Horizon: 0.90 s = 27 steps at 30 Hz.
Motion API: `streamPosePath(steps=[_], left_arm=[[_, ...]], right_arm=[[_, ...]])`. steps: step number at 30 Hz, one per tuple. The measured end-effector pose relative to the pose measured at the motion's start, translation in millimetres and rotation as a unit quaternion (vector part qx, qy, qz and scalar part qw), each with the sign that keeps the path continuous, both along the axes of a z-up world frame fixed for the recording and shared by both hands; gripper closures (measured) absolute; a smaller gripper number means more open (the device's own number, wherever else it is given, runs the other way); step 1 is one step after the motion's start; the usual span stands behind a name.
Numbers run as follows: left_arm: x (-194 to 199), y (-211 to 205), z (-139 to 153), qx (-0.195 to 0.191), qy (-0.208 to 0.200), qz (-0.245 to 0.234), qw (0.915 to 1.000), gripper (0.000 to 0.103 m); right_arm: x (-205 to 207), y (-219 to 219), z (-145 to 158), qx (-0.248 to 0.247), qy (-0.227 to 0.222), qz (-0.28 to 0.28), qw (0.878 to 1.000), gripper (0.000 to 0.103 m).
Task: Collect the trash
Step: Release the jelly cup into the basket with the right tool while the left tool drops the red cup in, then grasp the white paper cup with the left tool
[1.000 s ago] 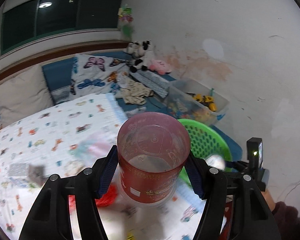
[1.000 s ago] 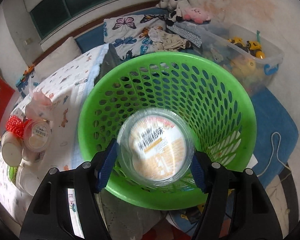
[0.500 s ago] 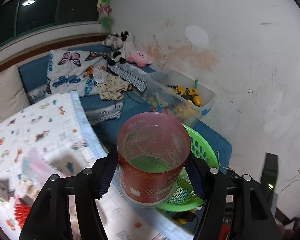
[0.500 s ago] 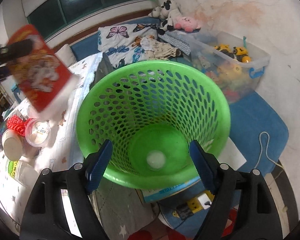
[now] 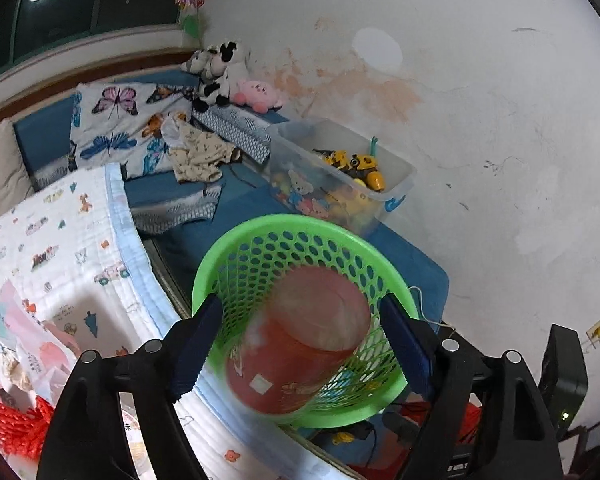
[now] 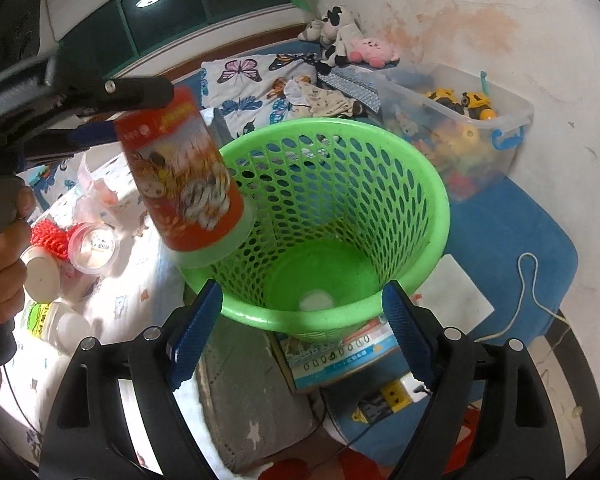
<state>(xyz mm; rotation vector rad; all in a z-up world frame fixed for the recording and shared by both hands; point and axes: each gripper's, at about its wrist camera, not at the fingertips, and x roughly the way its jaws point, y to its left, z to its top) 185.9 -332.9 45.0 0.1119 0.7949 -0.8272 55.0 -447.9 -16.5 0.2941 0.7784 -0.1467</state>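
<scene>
Though blurred, round glossy red cup [image 5: 300, 344]

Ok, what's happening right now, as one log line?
left gripper: jaws just opening, red cup loose between them | red cup: over green basket | right gripper: jaws just opening, empty

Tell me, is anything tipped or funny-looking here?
Yes: the red cup hangs tilted and blurred over the green basket. The left gripper has just been opening its jaws; the cup sits between them untouched, probably dropping in.
</scene>
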Motion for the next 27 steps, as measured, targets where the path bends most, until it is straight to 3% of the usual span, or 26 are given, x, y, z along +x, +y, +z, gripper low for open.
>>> streamPosePath(steps=[7, 16, 27], left_arm=[[-15.5, 29.0, 17.2, -0.006, -0.021, 0.011, 0.9997, 0.025], [-34.3, 104.7, 35.2, 0.015, -0.057, 0.068, 0.996, 0.025], [-33.6, 207.0, 32.5, 0.015, -0.051, 0.159, 0.9859, 0.025]], right_arm=[[-5.5, 18.5, 7.2, -0.003, -0.009, 0.018, 1.0, 0.021], [-7.7, 57.1, 19.4, 0.007, -0.023, 0.067, 0.997, 0.021], [6.1, 120.5, 21.0, 0.017, -0.02, 0.152, 0.988, 0.021]])
